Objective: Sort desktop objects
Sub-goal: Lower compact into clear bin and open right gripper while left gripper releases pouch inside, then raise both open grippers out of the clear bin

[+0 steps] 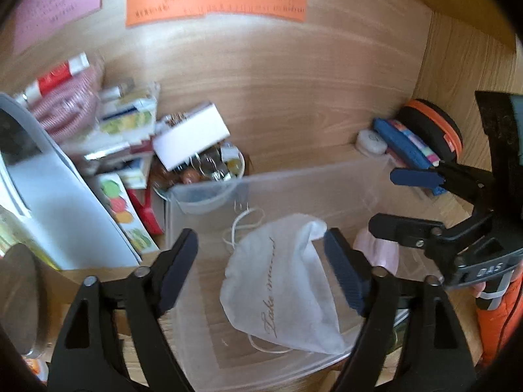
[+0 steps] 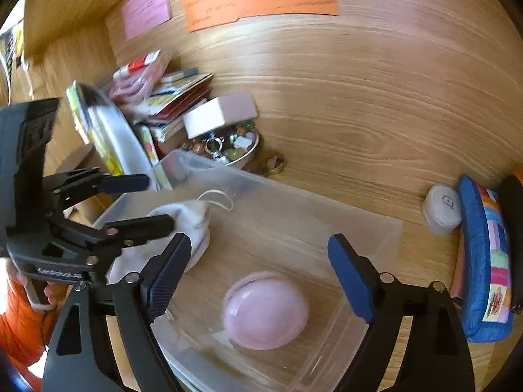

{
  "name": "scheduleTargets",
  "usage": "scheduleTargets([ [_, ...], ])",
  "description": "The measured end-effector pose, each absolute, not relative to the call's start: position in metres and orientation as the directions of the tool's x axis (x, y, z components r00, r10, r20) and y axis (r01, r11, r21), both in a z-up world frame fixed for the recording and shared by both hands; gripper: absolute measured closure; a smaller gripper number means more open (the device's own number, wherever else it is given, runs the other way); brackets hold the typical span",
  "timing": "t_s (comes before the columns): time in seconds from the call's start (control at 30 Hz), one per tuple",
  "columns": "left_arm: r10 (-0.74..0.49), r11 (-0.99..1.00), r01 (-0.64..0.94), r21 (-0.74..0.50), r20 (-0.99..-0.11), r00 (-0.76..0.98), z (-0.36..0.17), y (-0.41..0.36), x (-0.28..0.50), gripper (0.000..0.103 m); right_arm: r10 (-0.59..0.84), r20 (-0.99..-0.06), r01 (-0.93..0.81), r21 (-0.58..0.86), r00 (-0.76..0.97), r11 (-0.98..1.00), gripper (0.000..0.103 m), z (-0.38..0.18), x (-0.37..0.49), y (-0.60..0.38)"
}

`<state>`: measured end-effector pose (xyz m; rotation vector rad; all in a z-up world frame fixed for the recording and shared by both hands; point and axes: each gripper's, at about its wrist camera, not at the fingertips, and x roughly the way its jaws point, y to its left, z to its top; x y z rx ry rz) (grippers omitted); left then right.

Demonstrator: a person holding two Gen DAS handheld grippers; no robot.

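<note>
Two grippers above one clear plastic bin (image 1: pixel 209 196), both with jaws spread wide and nothing between the pads. Left gripper (image 1: pixel 261 268) over the white drawstring pouch (image 1: pixel 281 287) lying on the bin floor, pads clear of the cloth on both sides. Right gripper (image 2: pixel 258 271) over the pink dome-shaped case (image 2: pixel 266 310), also inside the bin, near its front wall, untouched. Open floor in the bin's middle and far half. Crowded beyond the bin's far-left corner: bowl of trinkets (image 2: pixel 242 153), white box (image 2: pixel 219 114), stacked books (image 2: pixel 183 94). Bare wooden desk (image 2: pixel 343 114) behind the bin. Past the bin's right edge, white round case (image 2: pixel 441 209) and blue patchwork pouch (image 2: pixel 487 261).
</note>
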<state>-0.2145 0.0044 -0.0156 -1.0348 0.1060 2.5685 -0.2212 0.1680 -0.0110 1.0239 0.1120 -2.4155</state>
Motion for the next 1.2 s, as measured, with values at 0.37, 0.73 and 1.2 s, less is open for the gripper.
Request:
scheduleTargets([
  [0.37, 0.272, -0.947, -0.319, -0.051, -0.656, -0.704, 0.013, -0.001, -0.198, 0.012, -0.394, -0.647, 0.473, 0.059, -0.653, -0.879, 0.019, 0.020, -0.206, 0.171],
  [0.73, 0.247, -0.956, -0.293, -0.031, -0.624, -0.742, 0.045, -0.007, -0.151, 0.006, -0.397, -0.609, 0.477, 0.034, -0.687, -0.878, 0.019, 0.051, -0.156, 0.178],
  [1.2, 0.240, -0.953, -0.303, 0.008, -0.590, -0.771, 0.057, -0.003, -0.093, 0.003, -0.387, -0.564, 0.478, -0.016, -0.730, -0.878, 0.016, 0.068, -0.092, 0.183],
])
